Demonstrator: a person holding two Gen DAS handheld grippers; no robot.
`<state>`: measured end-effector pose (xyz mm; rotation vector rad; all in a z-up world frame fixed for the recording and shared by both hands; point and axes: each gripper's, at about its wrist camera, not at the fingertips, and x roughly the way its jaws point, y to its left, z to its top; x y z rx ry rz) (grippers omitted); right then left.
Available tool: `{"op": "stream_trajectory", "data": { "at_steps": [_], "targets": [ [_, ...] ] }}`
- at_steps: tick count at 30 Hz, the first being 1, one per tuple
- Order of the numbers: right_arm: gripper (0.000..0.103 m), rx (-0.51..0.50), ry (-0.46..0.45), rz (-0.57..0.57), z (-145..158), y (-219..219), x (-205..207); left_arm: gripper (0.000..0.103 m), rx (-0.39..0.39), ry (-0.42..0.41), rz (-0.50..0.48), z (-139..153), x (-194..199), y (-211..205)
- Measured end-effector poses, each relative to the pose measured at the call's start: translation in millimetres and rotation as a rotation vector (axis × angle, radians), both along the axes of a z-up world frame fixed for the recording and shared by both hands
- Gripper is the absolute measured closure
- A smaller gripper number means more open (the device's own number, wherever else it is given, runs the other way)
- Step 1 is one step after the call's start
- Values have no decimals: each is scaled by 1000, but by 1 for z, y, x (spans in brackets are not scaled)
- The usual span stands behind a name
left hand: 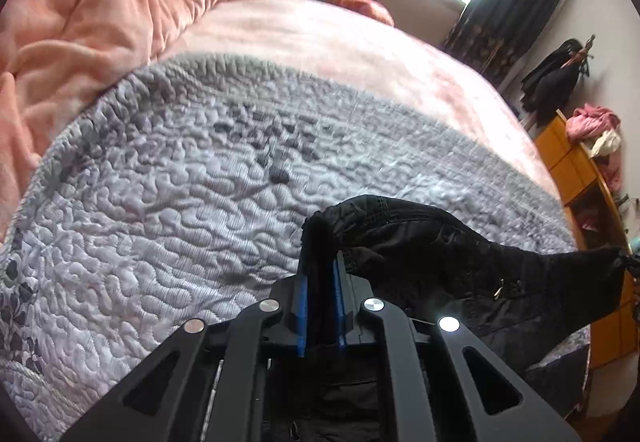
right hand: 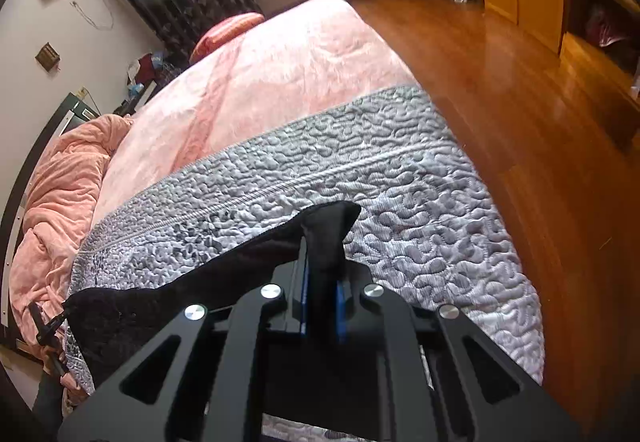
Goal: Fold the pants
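Two hand-held grippers, left hand-held gripper (left hand: 320,262) and right hand-held gripper (right hand: 322,262), each clamp the stretched black pants (left hand: 460,262).

Left gripper (left hand: 320,266): jaws closed to a narrow gap, blue-lined fingers (left hand: 302,306) clamped on a bunched edge of the black pants (left hand: 440,254), which drape off to its right. Right gripper (right hand: 322,274): jaws likewise drawn nearly together, pinching a fold of the same cloth that rises in a peak above the fingertips and trails off to its left. Both grippers are raised above the bed, and each one's far end shows at the edge of the other's view, the cloth stretched between them.
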<state>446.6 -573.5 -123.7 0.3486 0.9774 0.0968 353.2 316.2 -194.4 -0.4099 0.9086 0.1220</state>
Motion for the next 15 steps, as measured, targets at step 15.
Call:
{"op": "stream_trajectory", "data": {
  "at_steps": [15],
  "targets": [
    [94, -1, -141, -113, 24, -14, -148, 93, -111, -251, 55, 36, -110, -3]
  ]
}}
